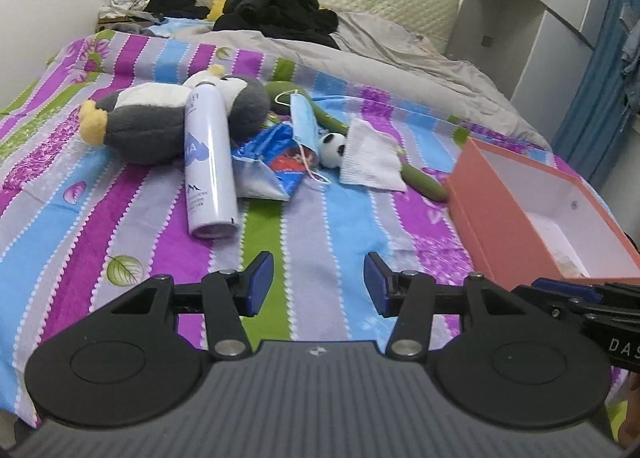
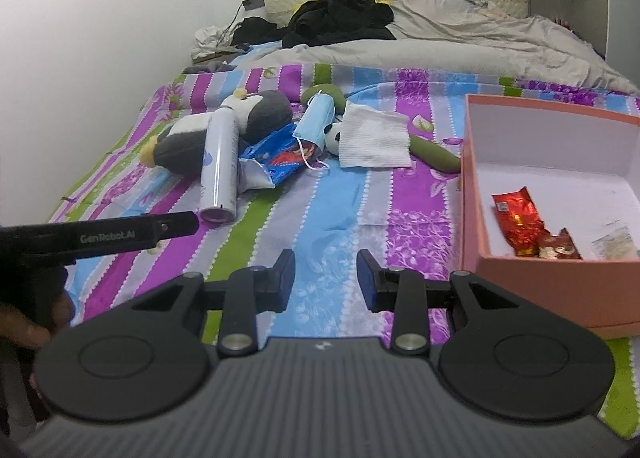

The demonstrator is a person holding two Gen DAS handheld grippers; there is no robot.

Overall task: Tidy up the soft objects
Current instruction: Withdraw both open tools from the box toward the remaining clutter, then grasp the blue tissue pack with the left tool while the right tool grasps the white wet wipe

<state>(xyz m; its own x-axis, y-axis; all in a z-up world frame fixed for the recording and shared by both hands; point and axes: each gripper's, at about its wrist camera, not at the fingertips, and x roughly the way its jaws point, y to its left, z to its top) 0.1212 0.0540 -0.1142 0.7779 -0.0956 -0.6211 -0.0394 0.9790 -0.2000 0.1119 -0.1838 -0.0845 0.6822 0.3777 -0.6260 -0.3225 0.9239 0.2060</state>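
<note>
Ahead of me on the bed (image 1: 320,225), the spray can (image 1: 210,161) leans across the plush penguin (image 1: 160,117); right of it lie a crumpled wrapper (image 1: 276,161), a face mask (image 1: 303,117), a small panda ball (image 1: 333,147) and a tissue (image 1: 370,161). The open box (image 2: 472,177) sits far right, wrappers (image 2: 520,225) inside.

Bed (image 1: 332,225) with striped floral cover, seen beyond both pairs of jaws. Ahead and left of the jaws: penguin plush (image 1: 168,117), white spray can (image 1: 210,161) leaning across it, blue snack wrapper (image 1: 276,161). Straight ahead: blue face mask (image 1: 304,117), small panda ball (image 1: 333,147), white cloth (image 1: 370,161), green plush (image 1: 424,181). Right of the jaws: open pink box (image 2: 552,286). Farthest: grey duvet (image 1: 400,53), black clothing (image 1: 280,9).
</note>
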